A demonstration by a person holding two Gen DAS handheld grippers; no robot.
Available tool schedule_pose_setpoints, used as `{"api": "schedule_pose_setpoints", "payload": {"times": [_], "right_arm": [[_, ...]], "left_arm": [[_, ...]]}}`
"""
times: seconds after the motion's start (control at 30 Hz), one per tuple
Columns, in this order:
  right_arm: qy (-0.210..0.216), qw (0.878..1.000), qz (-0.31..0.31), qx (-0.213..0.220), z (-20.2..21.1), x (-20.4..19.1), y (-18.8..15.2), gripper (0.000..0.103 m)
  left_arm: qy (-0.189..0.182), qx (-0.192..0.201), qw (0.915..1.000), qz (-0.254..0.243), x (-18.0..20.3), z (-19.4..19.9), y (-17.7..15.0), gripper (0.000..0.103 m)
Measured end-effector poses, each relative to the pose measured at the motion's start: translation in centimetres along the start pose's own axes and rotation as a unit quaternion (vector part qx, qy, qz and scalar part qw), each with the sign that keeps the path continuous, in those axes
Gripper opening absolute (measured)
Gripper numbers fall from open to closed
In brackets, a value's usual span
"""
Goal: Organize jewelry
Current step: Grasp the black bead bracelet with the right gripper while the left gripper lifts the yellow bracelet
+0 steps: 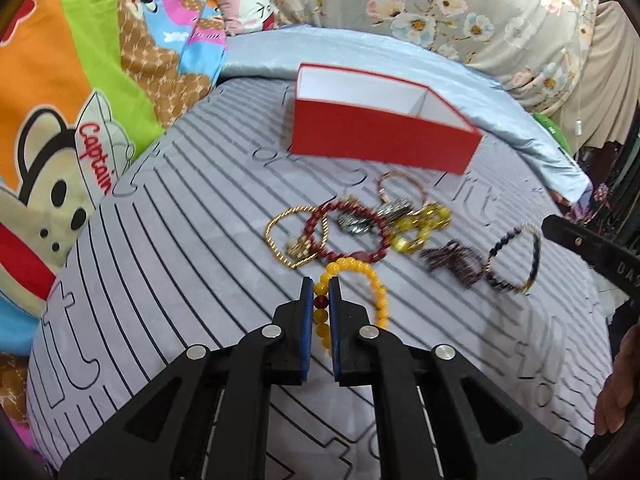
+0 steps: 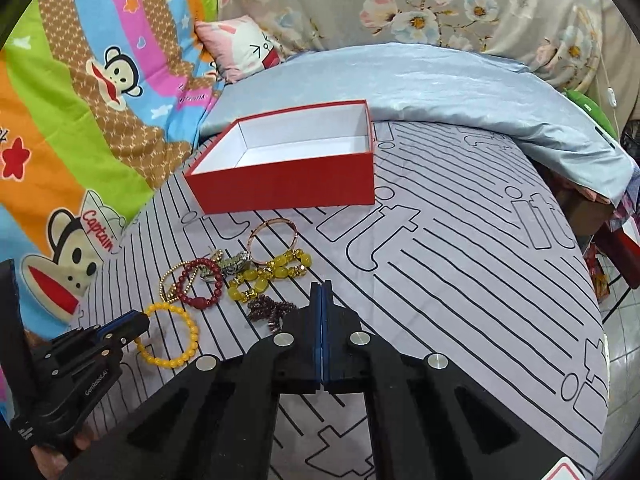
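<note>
An open red box (image 1: pixel 380 140) (image 2: pixel 280 188) with a white inside stands on the striped grey bedspread (image 2: pixel 440 280). In front of it lies a pile of jewelry: a dark red bead bracelet (image 1: pixel 348 232) (image 2: pixel 200 284), a twisted gold bangle (image 1: pixel 280 236), a yellow-green bracelet (image 1: pixel 424 228) (image 2: pixel 272 272) and a purple bracelet (image 1: pixel 452 260) (image 2: pixel 272 308). My left gripper (image 1: pixel 322 284) (image 2: pixel 124 320) is shut on the yellow bead bracelet (image 1: pixel 360 280) (image 2: pixel 172 336). My right gripper (image 2: pixel 322 286) (image 1: pixel 548 224) is shut; in the left wrist view a black-and-gold bangle (image 1: pixel 516 260) hangs at its tip, hidden in its own view.
A cartoon-print blanket (image 1: pixel 60 80) borders the left side and a pale blue quilt (image 2: pixel 440 80) lies behind the box. A rose-gold bangle (image 2: pixel 274 236) rests nearest the box. A hand (image 1: pixel 616 392) shows at the right edge. Floor tiles (image 2: pixel 624 320) lie beyond the bed's right edge.
</note>
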State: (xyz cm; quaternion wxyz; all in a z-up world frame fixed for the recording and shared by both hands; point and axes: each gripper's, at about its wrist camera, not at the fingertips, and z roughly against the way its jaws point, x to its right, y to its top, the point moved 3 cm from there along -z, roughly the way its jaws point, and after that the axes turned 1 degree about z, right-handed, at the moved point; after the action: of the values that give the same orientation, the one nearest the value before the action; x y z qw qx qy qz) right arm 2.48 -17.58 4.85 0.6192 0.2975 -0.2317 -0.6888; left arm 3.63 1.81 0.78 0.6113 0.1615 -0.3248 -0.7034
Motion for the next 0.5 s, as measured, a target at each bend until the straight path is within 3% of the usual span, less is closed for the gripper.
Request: {"api": "schedule_pose_setpoints", "payload": {"times": [0.23,0.3,0.37,0.5], "right_arm": [[-0.012,1.000,0.017,0.000,0.2,0.1,-0.1,0.001],[-0.016,1.000,0.013,-0.007,-0.2,0.5,-0.9,0.008],[-0.025,1.000,0.005,-0.018,-0.4,1.3,-2.2,0.028],[-0.040,0.998,-0.013,-0.040,-0.7,2.9,-4.9,0.036]], "left_arm": [[-0.001,0.013,0.9999,-0.007,0.6,1.3,1.4,0.007],[0.003,0.011,0.9999,-0.011,0.7,1.2,1.3,0.007],[0.004,0.006,0.9999,-0.015,0.8,1.0,0.9,0.007],[0.004,-0.005,0.9998,-0.019,1.1,0.3,-0.1,0.007]]}}
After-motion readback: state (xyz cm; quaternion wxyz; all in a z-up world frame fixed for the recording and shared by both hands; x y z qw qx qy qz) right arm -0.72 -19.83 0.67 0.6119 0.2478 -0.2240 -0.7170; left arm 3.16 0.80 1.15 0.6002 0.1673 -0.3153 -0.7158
